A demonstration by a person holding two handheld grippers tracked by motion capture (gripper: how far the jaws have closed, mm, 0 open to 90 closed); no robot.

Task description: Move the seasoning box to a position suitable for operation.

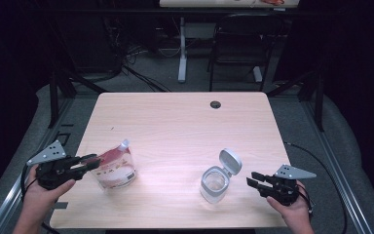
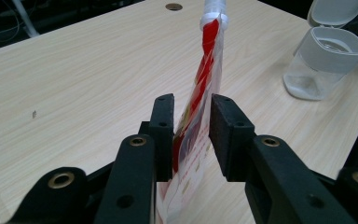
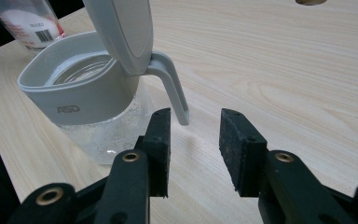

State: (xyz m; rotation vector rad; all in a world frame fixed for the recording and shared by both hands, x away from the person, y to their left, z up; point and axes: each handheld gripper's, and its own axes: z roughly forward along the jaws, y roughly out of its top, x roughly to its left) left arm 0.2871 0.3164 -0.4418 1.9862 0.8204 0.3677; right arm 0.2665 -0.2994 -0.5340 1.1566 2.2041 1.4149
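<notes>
We straddle the pouch (image 2: 200,107) near the table's (image 1: 175,117) left edge, left gripper (image 2: 191,135) jaws slack around it, while our right gripper (image 3: 193,149) gapes empty beside the jar (image 3: 88,93).

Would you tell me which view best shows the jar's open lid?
The right gripper view: the lid stands raised above the jar, its latch tab visible. The high view shows it small; the left gripper view catches it at the frame's top corner.
</notes>
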